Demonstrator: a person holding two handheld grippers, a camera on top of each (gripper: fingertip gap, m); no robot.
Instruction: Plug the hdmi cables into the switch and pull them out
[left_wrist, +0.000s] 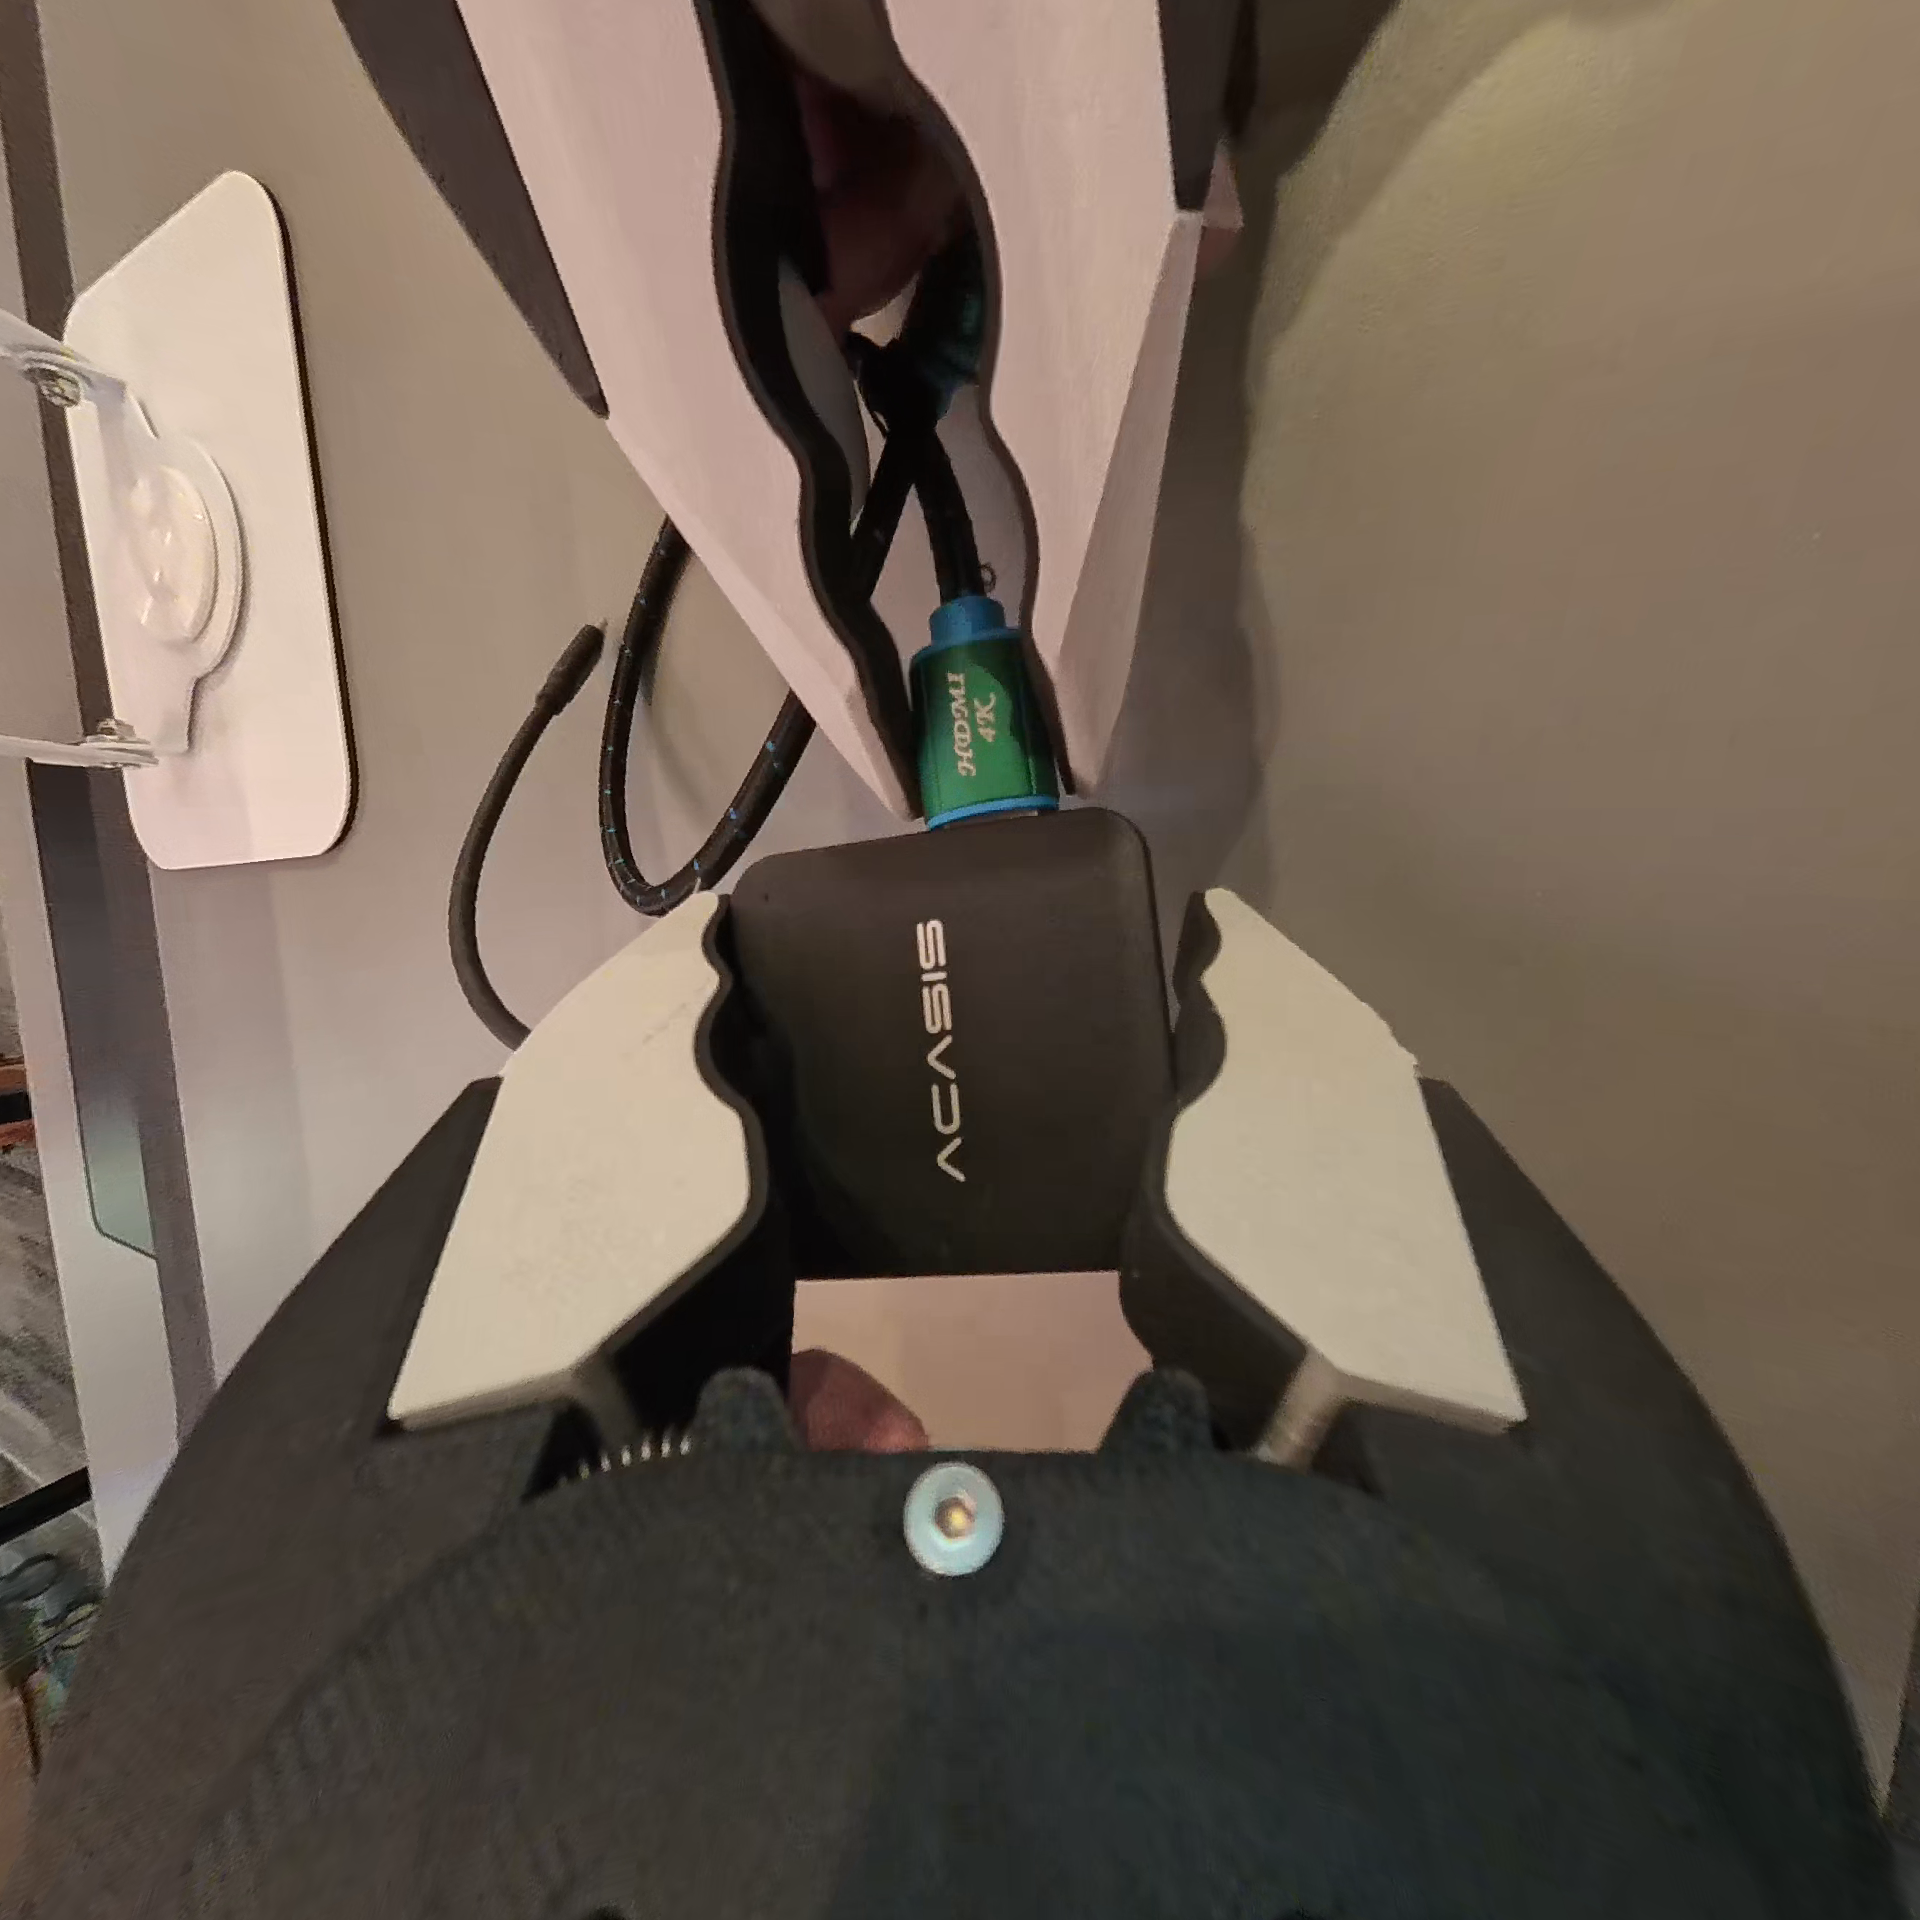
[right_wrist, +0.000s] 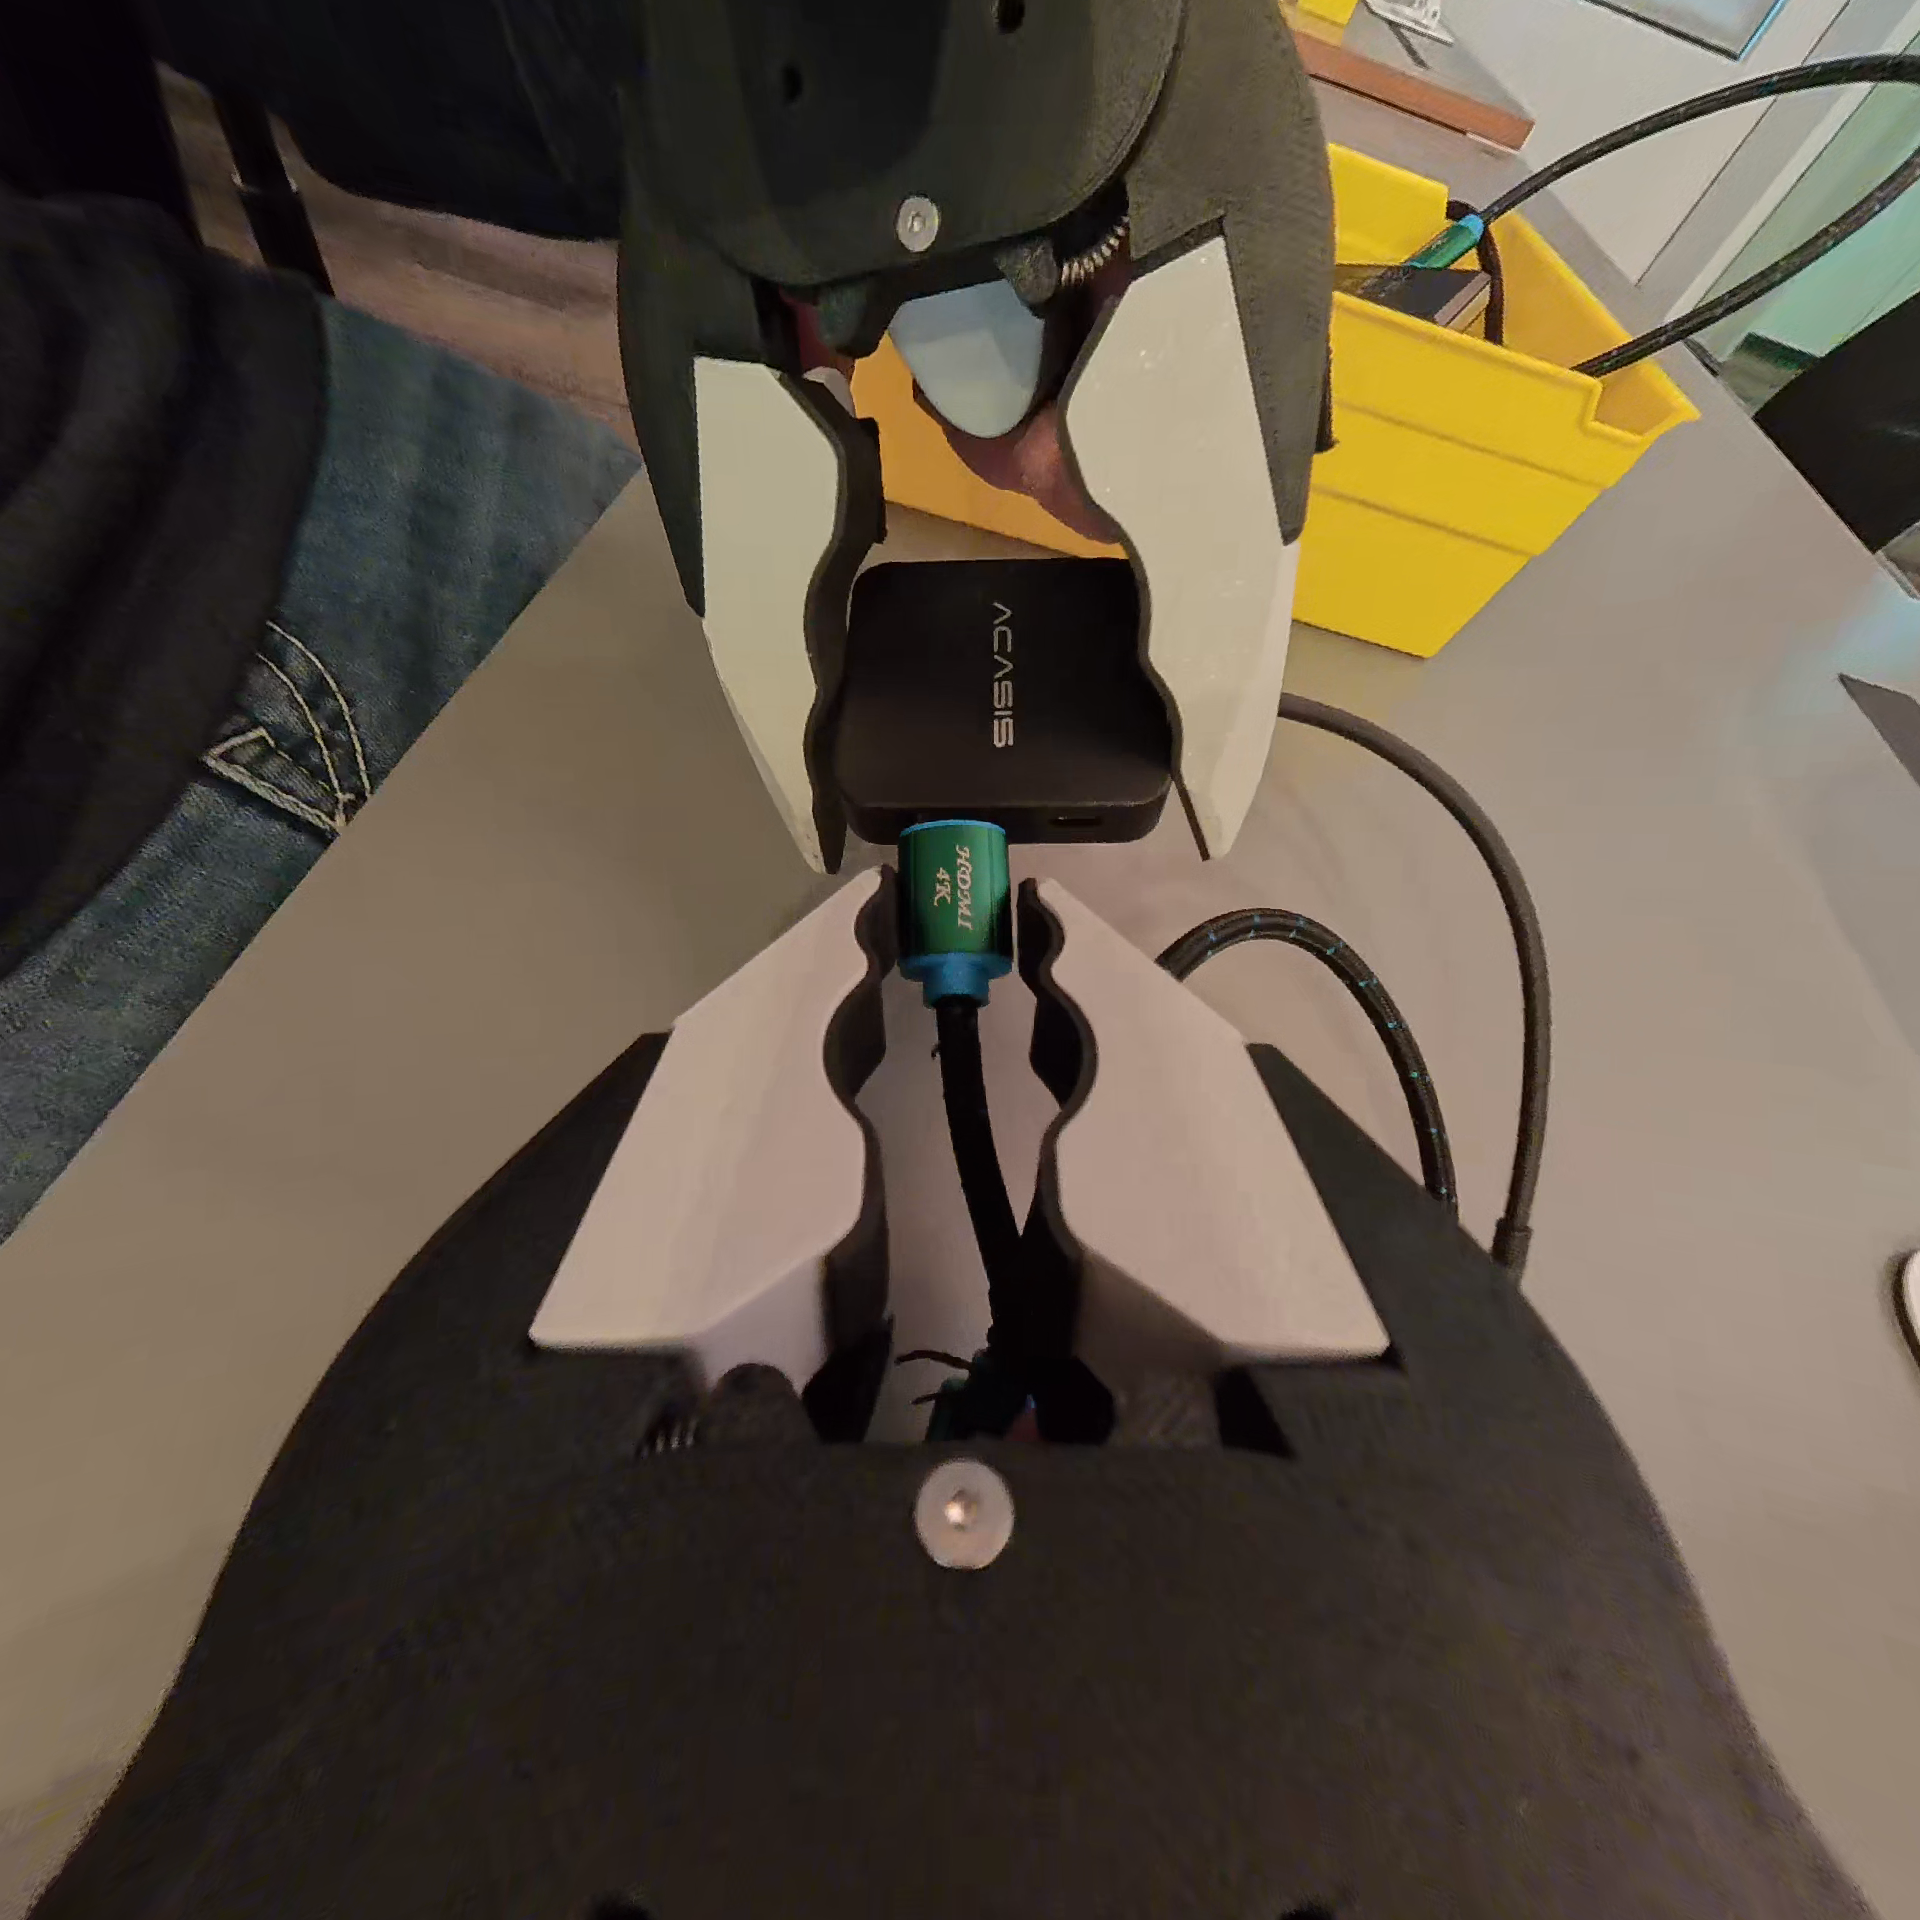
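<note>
The small black switch (right_wrist: 997, 691) looks light and smooth, so the left hand-held gripper (left_wrist: 951, 997) pinches its sides above the desk (right_wrist: 520, 935). At 6 o'clock from it, the right hand-held gripper (right_wrist: 951, 914) clamps the stiff green plug (right_wrist: 951, 899), the best hold; its cable (right_wrist: 977, 1122) bends.

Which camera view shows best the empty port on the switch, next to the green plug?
The right wrist view: the switch's port edge faces it, with the empty port beside the green plug. In the left wrist view that edge faces away, so the port is hidden.
</note>
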